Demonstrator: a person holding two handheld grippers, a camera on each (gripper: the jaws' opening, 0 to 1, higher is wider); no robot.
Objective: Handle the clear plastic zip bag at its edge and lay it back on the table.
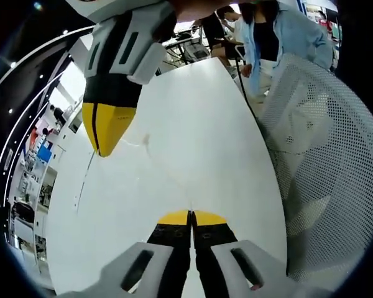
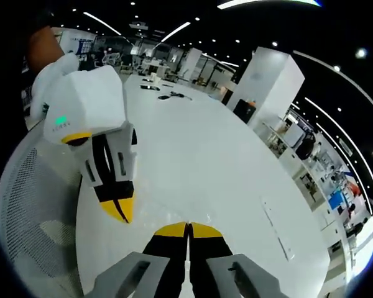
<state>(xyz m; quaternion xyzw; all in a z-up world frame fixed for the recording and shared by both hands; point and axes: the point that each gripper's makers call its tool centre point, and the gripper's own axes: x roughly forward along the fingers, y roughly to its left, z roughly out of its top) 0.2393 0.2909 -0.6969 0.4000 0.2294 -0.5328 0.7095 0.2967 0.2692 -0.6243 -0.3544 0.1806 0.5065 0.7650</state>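
The clear zip bag (image 1: 142, 143) is barely visible, only a faint crease and glints on the white table (image 1: 193, 124). In the left gripper view my right gripper (image 1: 104, 148) comes down from the top, yellow tips shut, and the bag's faint edge runs off from its tip. My left gripper (image 1: 191, 216) is shut at the bottom, with no film seen between its jaws. In the right gripper view my right gripper (image 2: 188, 227) is shut, with bag glints (image 2: 150, 200) just beyond it. The left gripper (image 2: 120, 211) points down at the table beside those glints.
A white mesh chair (image 1: 323, 161) stands against the table's edge. A person (image 1: 267, 37) stands at the far end of the table. Small dark items (image 2: 165, 94) lie far down the table, and a thin strip (image 2: 276, 226) sits on its right side.
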